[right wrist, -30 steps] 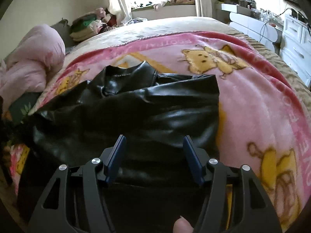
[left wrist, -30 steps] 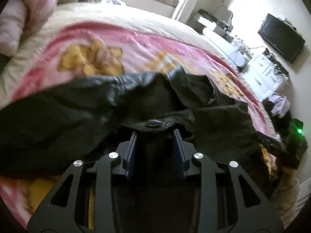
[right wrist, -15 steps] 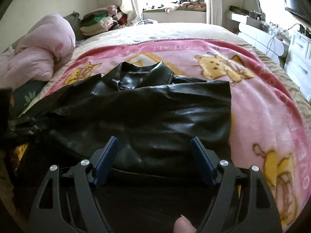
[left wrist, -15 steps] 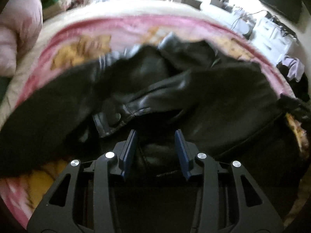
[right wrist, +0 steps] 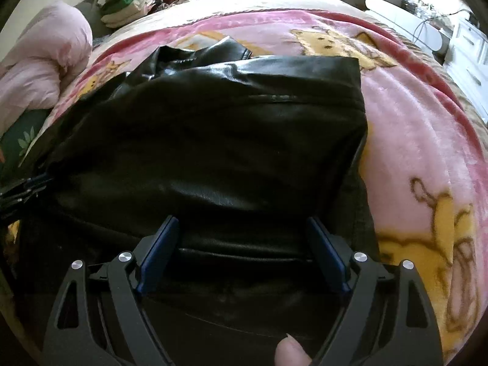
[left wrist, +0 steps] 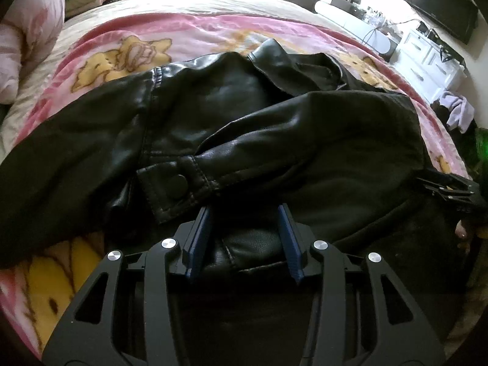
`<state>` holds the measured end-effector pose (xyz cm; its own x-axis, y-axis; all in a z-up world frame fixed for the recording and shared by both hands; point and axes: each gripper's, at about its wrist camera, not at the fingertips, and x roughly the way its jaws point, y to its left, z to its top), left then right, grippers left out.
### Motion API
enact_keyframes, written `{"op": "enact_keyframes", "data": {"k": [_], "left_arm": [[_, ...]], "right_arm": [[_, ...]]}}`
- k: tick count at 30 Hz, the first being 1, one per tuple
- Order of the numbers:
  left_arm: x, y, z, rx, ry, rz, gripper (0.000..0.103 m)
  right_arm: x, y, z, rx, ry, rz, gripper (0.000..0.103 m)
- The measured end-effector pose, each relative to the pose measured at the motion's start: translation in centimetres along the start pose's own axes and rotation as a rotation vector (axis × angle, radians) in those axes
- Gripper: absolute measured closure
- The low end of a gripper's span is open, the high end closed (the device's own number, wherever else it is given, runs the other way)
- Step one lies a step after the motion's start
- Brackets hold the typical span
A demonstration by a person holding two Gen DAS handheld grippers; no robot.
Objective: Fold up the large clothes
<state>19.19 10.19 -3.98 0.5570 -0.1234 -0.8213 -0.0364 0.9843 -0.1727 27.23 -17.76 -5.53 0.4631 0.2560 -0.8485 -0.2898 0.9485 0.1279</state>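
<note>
black leather jacket (left wrist: 244, 128) on pink cartoon blanket (right wrist: 427, 140) | left gripper (left wrist: 244, 238) narrowly open over hem (cuff beside), just opening | right gripper (right wrist: 244, 250) wide, just opening, over hem

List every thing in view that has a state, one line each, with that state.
Black leather jacket: lying on the bed, partly folded, one side laid over the body.
Sleeve cuff: snap fastened, resting across the jacket front.
Collar: turned up, rumpled.
Pink blanket: spread flat under the jacket.
Left tongs: open, just widened, over the hem, nothing pinched.
Right tongs: wide open, just widened, nothing pinched.
</note>
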Motion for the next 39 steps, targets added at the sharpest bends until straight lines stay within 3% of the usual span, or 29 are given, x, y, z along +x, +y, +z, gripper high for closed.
{"op": "enact_keyframes", "data": {"k": [4,8,12,15,29,39], "left_arm": [[-1.4,0.0,0.0,-0.019,-0.034,-0.022,0.058],[-3.0,-0.3,-0.3,-0.016,-0.080,-0.017,0.048],[-4.4,0.1,-0.8,-0.047,-0.116,0.003,0.017],[-5.4,0.4,-1.2,-0.056,-0.136,0.018,0.009],[-8.4,6.2,-1.5,-0.250,-0.150,0.071,0.009],[-10.6,9.6,-1.4,-0.320,-0.171,0.109,0.009]], "right_arm": [[-1.5,0.2,0.1,0.013,-0.058,0.010,0.017],[-2.7,0.5,0.6,0.033,-0.104,0.024,0.007],[-3.1,1.3,0.8,0.025,-0.126,0.026,0.005],[-3.5,2.3,0.8,0.007,-0.149,0.031,0.004],[-5.4,9.5,2.1,-0.092,-0.214,0.065,0.004],[-5.4,15.4,3.6,-0.149,-0.231,0.111,0.004]]}}
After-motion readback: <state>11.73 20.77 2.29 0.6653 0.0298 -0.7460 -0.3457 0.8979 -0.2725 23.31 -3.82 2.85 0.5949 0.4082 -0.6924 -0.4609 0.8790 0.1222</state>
